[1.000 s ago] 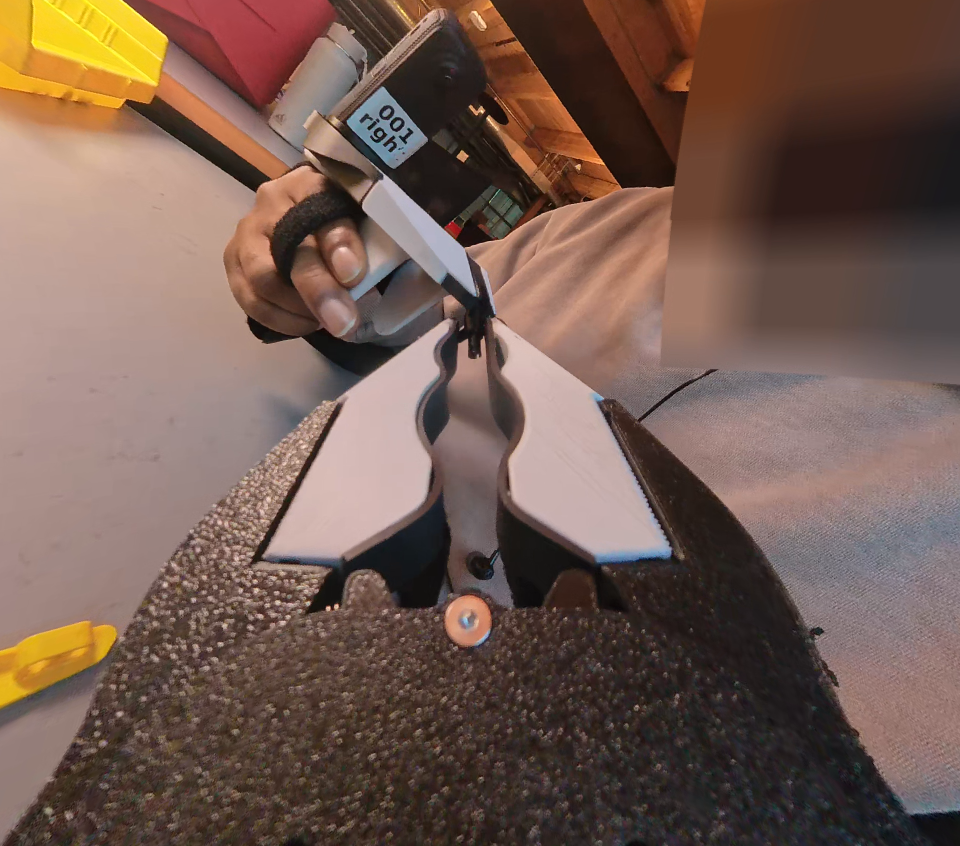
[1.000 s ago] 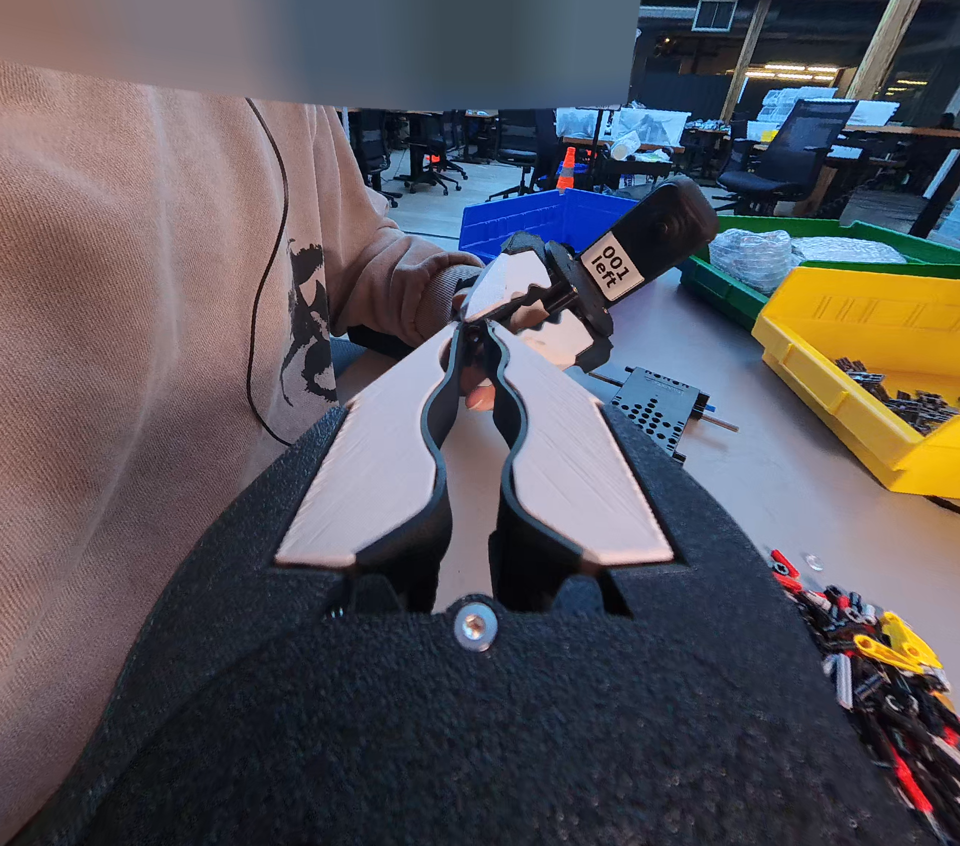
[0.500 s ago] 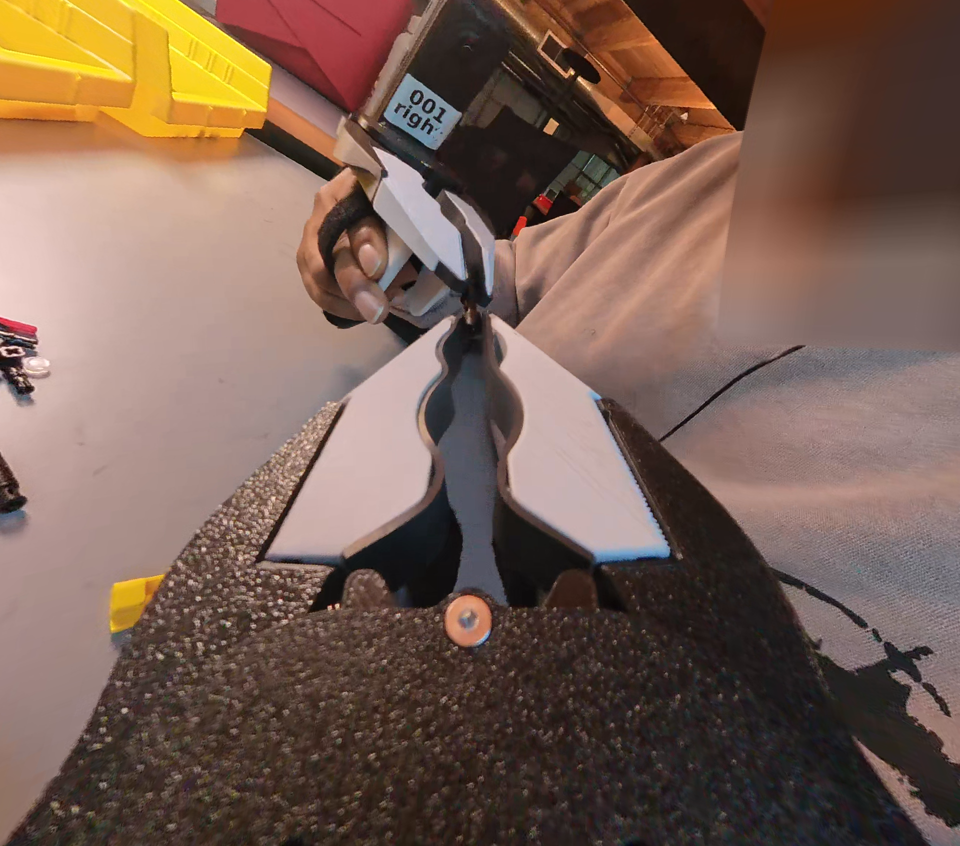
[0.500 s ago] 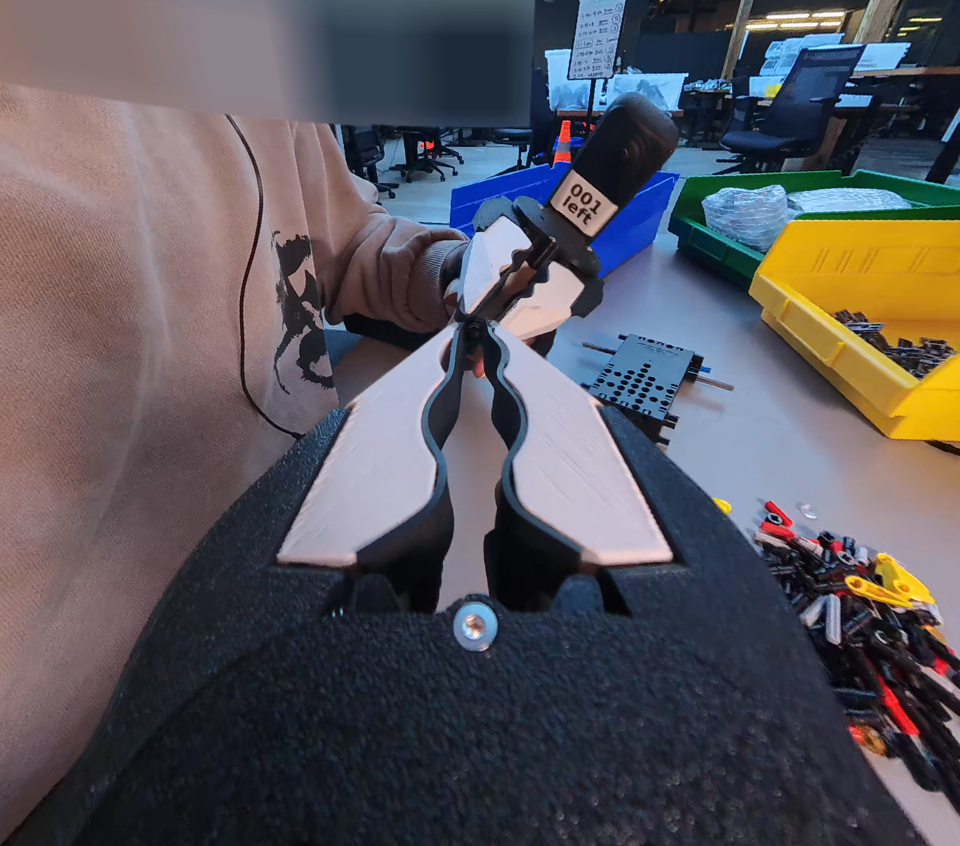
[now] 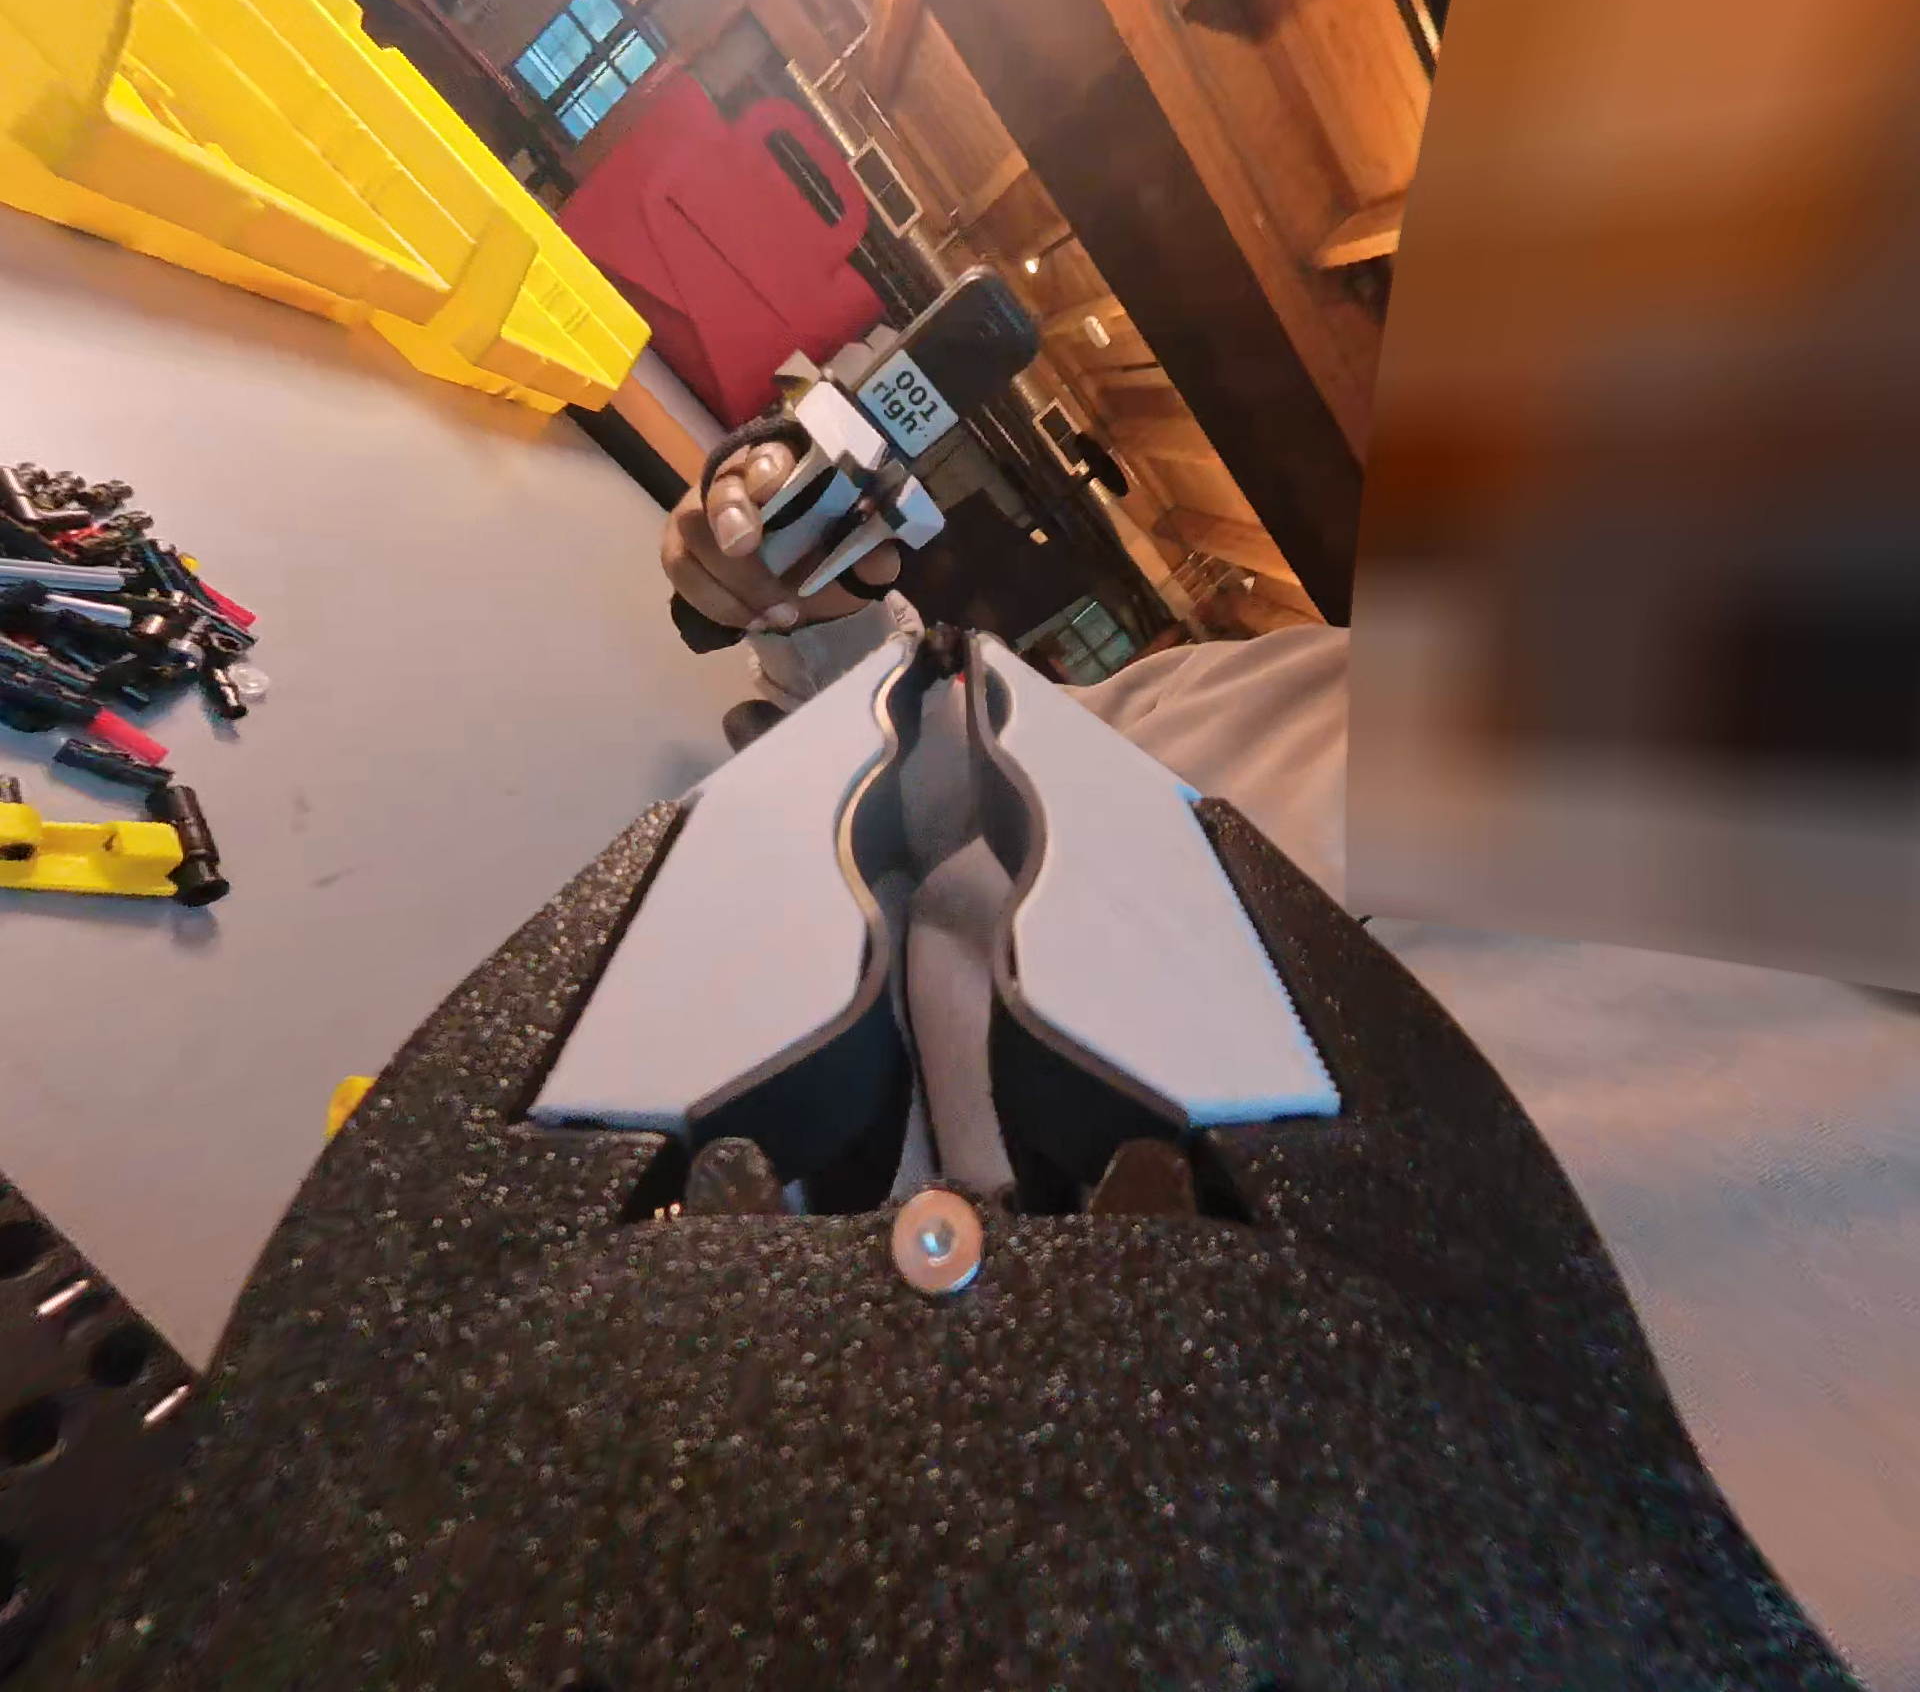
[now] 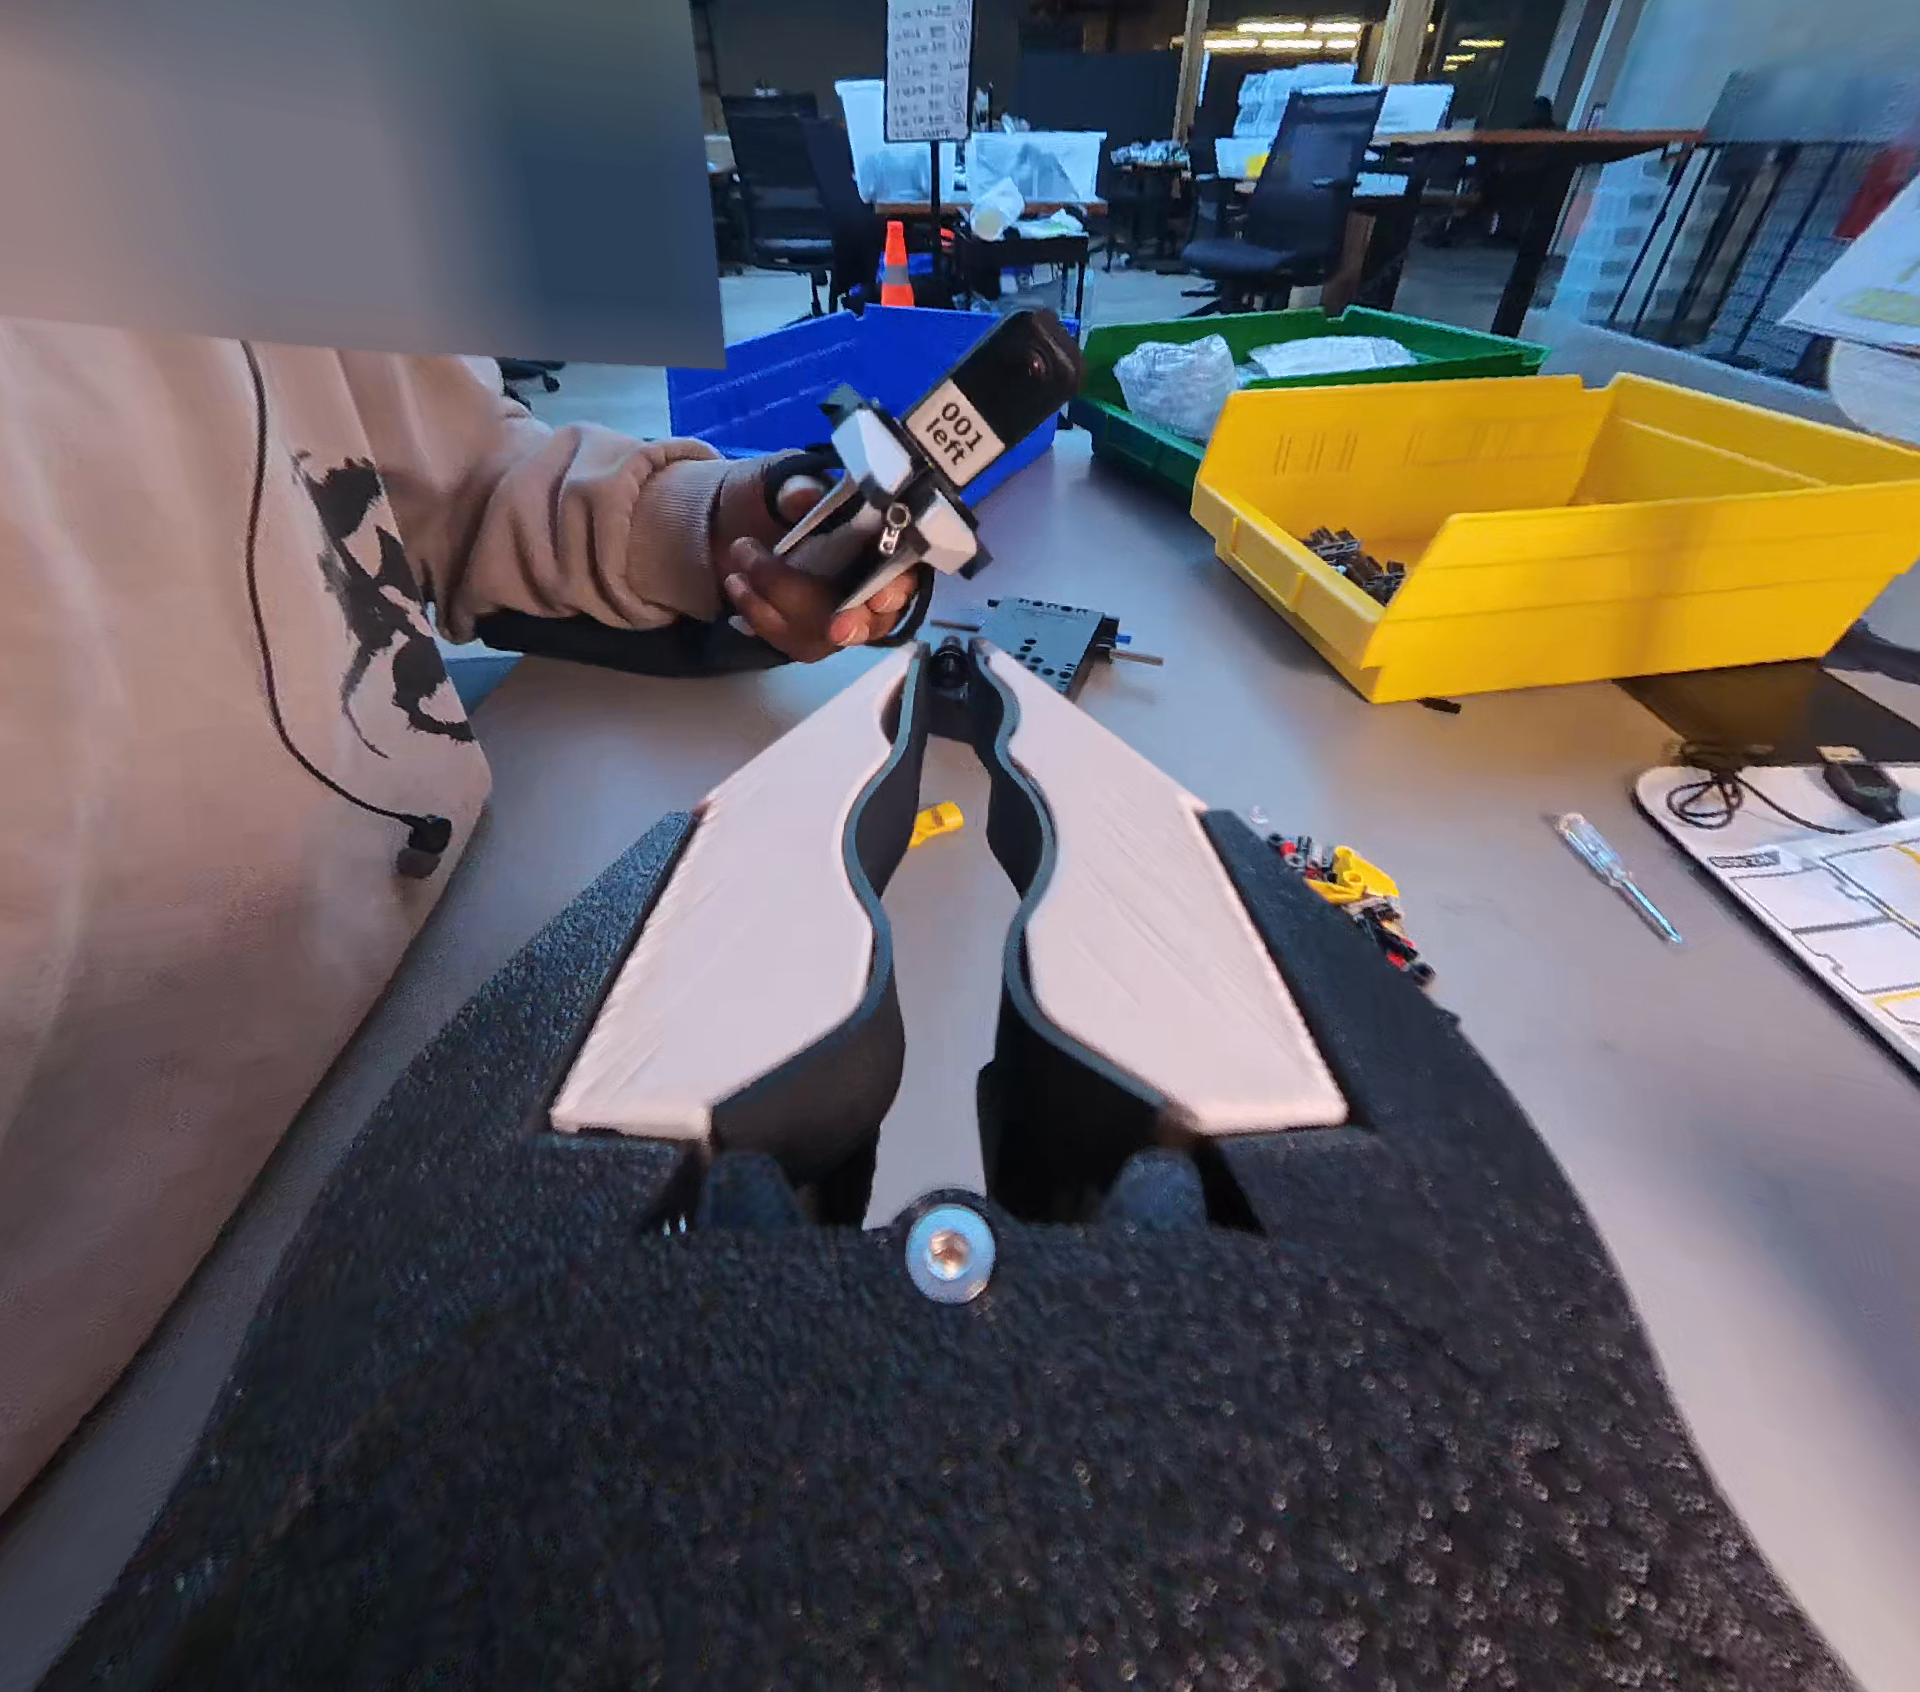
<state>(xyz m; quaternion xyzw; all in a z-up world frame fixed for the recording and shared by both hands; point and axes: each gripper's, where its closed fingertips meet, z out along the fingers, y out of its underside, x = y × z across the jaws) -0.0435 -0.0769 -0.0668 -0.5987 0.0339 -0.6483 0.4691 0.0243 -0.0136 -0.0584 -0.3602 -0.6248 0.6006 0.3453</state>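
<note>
Grey tabletop (image 6: 1299, 769) in an open workshop, with office chairs and desks far behind. Along its far side stand a blue bin (image 6: 790, 395), a green bin (image 6: 1351, 328) with crumpled plastic bags, and a yellow bin (image 6: 1558, 582) with a few black parts in one corner.

The right gripper (image 6: 948, 678) has its jaws drawn narrow, the tips pinching a small black round piece (image 6: 948, 663) held up off the tabletop. The left gripper (image 5: 943, 657) is likewise nearly closed, with a tiny dark part (image 5: 940, 641) clamped at the very tips; a touch of red shows beside it, but its shape is too small to tell. In the right wrist view the left gripper sits just beyond the right one's tips, tilted, in the person's hand (image 6: 810, 593). The two grippers are close but apart, and the two held pieces are not joined.

Just behind the right gripper's tips lies a black perforated plate (image 6: 1049, 634) with thin axles sticking out of its sides. A small yellow piece (image 6: 935, 821) lies under the jaws. To the right are a heap of loose black, red and yellow parts (image 6: 1351, 899), a screwdriver (image 6: 1616, 879) and a printed sheet (image 6: 1829, 904). The left wrist view shows a yellow beam (image 5: 94, 853) with a black connector at its end, lying near the heap
</note>
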